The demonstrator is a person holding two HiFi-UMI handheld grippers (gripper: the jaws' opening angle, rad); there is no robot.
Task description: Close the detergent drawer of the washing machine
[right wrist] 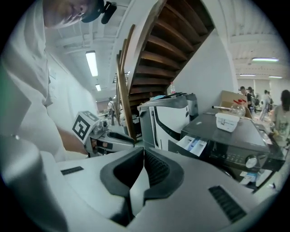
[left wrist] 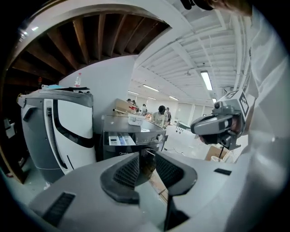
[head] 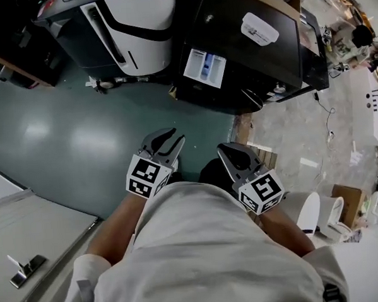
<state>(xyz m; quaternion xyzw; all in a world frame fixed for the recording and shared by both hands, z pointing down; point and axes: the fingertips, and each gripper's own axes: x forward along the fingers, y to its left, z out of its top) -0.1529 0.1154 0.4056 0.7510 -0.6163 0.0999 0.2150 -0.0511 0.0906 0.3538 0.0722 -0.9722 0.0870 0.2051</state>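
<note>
The black washing machine (head: 253, 55) stands ahead at the upper right. Its white and blue detergent drawer (head: 205, 67) sticks out of the front at the machine's left end. The drawer also shows in the left gripper view (left wrist: 118, 140) and the right gripper view (right wrist: 192, 145). I hold both grippers close to my chest, well short of the machine. The left gripper (head: 169, 142) is open, with nothing between its pads (left wrist: 129, 170). The right gripper (head: 227, 151) has its jaws together and empty, and the same shows in its own view (right wrist: 144, 153).
A white and black appliance (head: 132, 30) stands left of the washer. A small white container (head: 259, 28) sits on the washer's top. Teal floor (head: 68, 134) lies between me and both machines. White toilets (head: 318, 213) and a cardboard box (head: 346, 202) are at the right.
</note>
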